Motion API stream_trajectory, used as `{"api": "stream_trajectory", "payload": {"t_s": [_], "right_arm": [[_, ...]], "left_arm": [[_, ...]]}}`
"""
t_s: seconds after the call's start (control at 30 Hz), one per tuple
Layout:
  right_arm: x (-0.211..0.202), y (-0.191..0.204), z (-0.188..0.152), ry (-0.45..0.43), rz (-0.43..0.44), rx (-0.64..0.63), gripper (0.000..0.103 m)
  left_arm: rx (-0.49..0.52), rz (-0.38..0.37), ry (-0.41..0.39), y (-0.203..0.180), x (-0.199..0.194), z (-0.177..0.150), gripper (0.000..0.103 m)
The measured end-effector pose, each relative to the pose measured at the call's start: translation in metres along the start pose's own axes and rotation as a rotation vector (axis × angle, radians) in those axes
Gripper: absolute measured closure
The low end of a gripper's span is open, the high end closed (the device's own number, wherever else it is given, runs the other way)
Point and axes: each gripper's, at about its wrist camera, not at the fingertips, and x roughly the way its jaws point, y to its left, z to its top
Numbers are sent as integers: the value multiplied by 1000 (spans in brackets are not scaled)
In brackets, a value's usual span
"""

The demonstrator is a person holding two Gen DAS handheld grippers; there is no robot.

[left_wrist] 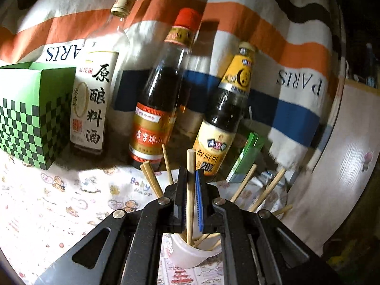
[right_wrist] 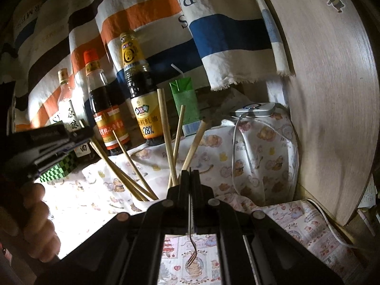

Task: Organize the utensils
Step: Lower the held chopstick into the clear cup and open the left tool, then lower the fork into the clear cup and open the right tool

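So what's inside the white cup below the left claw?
The white cup holds several wooden chopsticks fanning out. One more chopstick, pinched in the left claw, reaches into it. The claw covers the cup's bottom.

Left wrist cam sits just behind the left gripper (left_wrist: 191,173), facing fwd along its fingers and slightly down; white cup (left_wrist: 190,253) of chopsticks (left_wrist: 190,190) right under the tips, bottles (left_wrist: 154,109) close ahead, striped cloth (left_wrist: 261,35) behind them.

Right wrist cam sits same way behind the right gripper (right_wrist: 190,175), also fwd and a bit down, farther to the right, so a wood panel (right_wrist: 327,95) fills its right side.

Shared: cup, chopsticks, bottles, green carton (right_wrist: 186,105), cloth. Right cam also catches the left gripper at its left edge.
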Motion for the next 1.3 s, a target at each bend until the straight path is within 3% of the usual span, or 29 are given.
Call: {"api": "stream_trajectory", "payload": {"t_s": [0.17,0.37,0.47,0.53,0.63,0.8,1.03,1.17,1.3], "right_arm": [[-2,1,1,-10,0,-6,101],[0,0,0,-2,5,-1,101],[-3,3,0,-14,8,-14,101],[-5,4,1,-20,14,-22,101],[-9,6,2,-32,31,-27,101],[-11,12,0,-42,39,-53,101],[-23,24,2,-56,124,-70,101],[-23,38,19,-87,103,-76,101],[-19,53,45,-145,80,-106,101]], "left_arm": [[45,38,-10,-2,5,-7,97],[16,51,6,7,4,-6,94],[-3,87,-6,16,-4,-5,71],[-6,96,-9,22,-11,-5,65],[61,133,-24,24,-25,-5,59],[162,176,-68,30,-65,-13,25],[184,224,-20,61,-107,-45,21],[201,262,-27,70,-109,-53,19],[120,226,-21,86,-107,-62,18]]}}
